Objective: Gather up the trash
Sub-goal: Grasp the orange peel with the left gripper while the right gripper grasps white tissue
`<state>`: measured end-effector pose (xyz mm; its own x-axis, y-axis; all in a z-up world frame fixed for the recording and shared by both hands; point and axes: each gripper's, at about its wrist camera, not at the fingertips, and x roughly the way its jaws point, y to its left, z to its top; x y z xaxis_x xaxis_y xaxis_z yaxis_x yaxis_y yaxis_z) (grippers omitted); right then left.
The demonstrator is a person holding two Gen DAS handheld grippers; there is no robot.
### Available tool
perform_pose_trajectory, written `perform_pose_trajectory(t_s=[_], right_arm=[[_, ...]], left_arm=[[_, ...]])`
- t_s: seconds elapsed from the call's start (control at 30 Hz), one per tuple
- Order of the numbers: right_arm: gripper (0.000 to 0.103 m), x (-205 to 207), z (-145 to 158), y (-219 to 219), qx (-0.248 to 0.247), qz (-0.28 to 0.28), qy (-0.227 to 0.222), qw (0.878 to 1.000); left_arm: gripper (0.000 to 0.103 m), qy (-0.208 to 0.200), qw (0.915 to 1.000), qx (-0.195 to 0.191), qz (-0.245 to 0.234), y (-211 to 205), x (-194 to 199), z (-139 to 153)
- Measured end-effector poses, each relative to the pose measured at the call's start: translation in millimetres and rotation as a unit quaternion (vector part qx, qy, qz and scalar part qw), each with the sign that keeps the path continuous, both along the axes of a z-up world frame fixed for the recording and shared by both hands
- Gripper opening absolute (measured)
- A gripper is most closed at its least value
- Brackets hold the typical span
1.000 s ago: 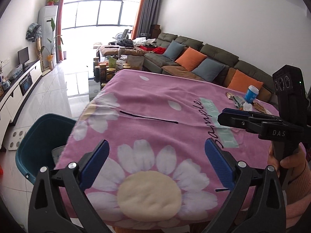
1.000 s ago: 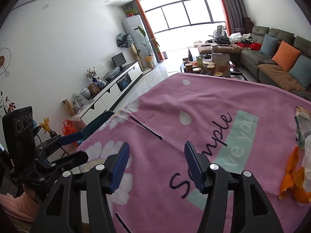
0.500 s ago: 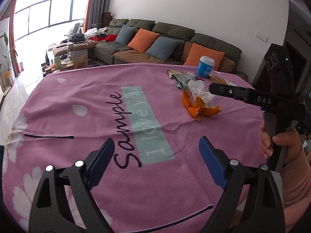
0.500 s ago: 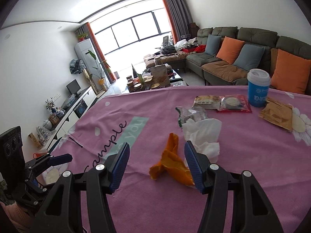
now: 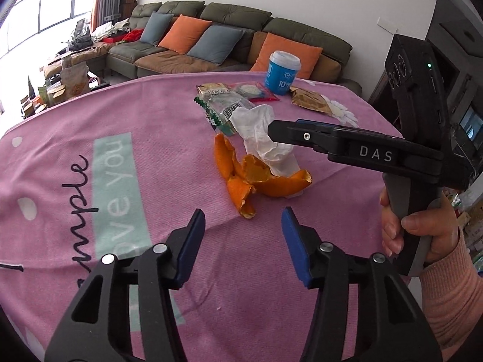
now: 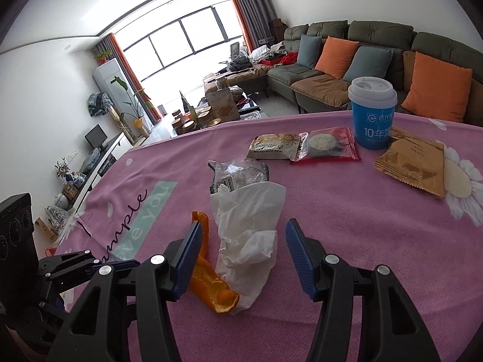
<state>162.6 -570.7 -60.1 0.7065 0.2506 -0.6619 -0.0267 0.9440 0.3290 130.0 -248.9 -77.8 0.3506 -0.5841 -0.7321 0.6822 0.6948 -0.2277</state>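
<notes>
Tissue [image 6: 247, 235], crumpled and white, lies on the pink tablecloth [image 6: 347, 241] straight ahead of the right gripper [image 6: 243, 256], partly between its blue pads without touching either. Those jaws stand apart, released, gripping nothing. The tissue's long axis runs away from this claw, its broad flat end pointing toward the far snack packets and its bunched end nearest the fingers; the claw is lined up along that axis, so a close would, I judge, pinch the wad across its narrow width.

Orange peel [image 5: 256, 178] touches the tissue's near end and sits partly under it. Seen from the left gripper [image 5: 243, 241], the peel is just ahead of the fingertips, one strip pointing away from the claw, a broader curl running off to the claw's right. The left jaws have just been closing, yet they remain parted with nothing between them: the peel lies beyond the pads. Narrowing them before arrival likely suits so thin a scrap.

Each claw seems to take its own piece, the right gripper reaching in from the left claw's right side, held by a hand [image 5: 422, 229] in a pink sleeve.

Beyond the tissue lie a clear crinkled wrapper [image 6: 238, 175], two sealed snack packets [image 6: 302, 146], a brown sachet [image 6: 413, 163] and a blue lidded cup [image 6: 372, 114], upright, farthest from both claws.
</notes>
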Motion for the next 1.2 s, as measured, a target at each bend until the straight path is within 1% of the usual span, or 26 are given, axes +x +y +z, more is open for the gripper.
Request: perform_pose_trajectory(t_s=[0.03, 0.1, 0.13, 0.17, 0.2, 0.23, 0.27, 0.3, 0.37, 0.4, 0.47, 0.53, 0.57, 0.73, 0.8, 1.03, 1.2], right_arm=[[0.056, 2.1, -1.7, 0.5, 0.001, 0.003, 0.004, 1.0], [0.056, 4.8, -3.7, 3.0, -0.001, 0.007, 0.01, 1.0], [0.055, 5.8, -5.0, 3.9, -0.001, 0.01, 0.013, 1.0], [0.053, 6.3, -6.4, 4.8, -0.001, 0.012, 0.015, 1.0], [0.052, 6.4, -7.9, 5.9, -0.001, 0.015, 0.017, 1.0], [0.048, 7.2, -9.4, 6.8, -0.002, 0.018, 0.02, 1.0], [0.042, 7.8, -10.3, 7.8, -0.003, 0.019, 0.023, 1.0], [0.04, 8.1, -11.1, 8.2, -0.002, 0.02, 0.024, 1.0], [0.03, 7.9, -11.0, 6.9, 0.001, 0.019, 0.023, 1.0], [0.028, 7.2, -10.7, 6.0, 0.003, 0.018, 0.021, 1.0], [0.019, 5.5, -10.2, 5.3, 0.004, 0.017, 0.02, 1.0], [0.012, 4.5, -9.8, 5.6, 0.005, 0.019, 0.02, 1.0], [0.011, 3.4, -9.0, 6.7, 0.002, 0.019, 0.018, 1.0], [0.008, -3.1, -1.0, 11.5, -0.012, 0.02, 0.002, 1.0], [0.008, -7.4, 4.2, 11.4, -0.01, 0.019, -0.009, 1.0], [0.008, -19.1, 23.1, 14.2, -0.01, 0.016, -0.04, 0.999], [0.008, -25.6, 38.0, 27.8, -0.018, 0.022, -0.063, 0.998]], left_arm=[[0.048, 0.006, 1.0, 0.003, 0.001, -3.6, 4.7, -3.6], [0.038, 0.019, 0.9998, 0.006, -0.001, -10.3, 12.9, -10.0], [0.035, 0.026, 0.9996, 0.007, 0.0, -12.6, 16.6, -13.0], [0.029, 0.029, 0.9996, 0.006, 0.002, -12.4, 18.6, -15.2], [0.027, 0.029, 0.9996, 0.004, 0.003, -12.8, 21.1, -15.5], [0.025, 0.033, 0.9995, 0.001, 0.003, -12.1, 23.3, -15.5], [0.02, 0.04, 0.9992, -0.003, 0.003, -11.0, 26.0, -16.2], [0.013, 0.045, 0.9989, -0.006, 0.004, -8.1, 28.2, -16.3], [0.012, 0.047, 0.9989, -0.006, 0.008, -5.9, 30.2, -18.4], [0.011, 0.046, 0.9989, -0.007, 0.009, -5.1, 30.3, -19.1], [0.011, 0.046, 0.9989, -0.008, 0.011, -3.1, 29.6, -18.1], [0.01, 0.04, 0.9991, -0.009, 0.011, -0.8, 27.7, -16.4], [0.01, 0.036, 0.9992, -0.009, 0.012, 2.2, 25.1, -14.6], [0.009, 0.017, 0.9996, -0.008, 0.021, 16.0, 15.6, -7.4], [0.009, 0.009, 0.9995, -0.012, 0.027, 25.3, 11.8, -3.6], [0.008, -0.012, 0.9978, -0.028, 0.059, 67.4, 0.9, 12.9], [0.008, -0.025, 0.9957, -0.039, 0.08, 102.2, -10.1, 24.6]])
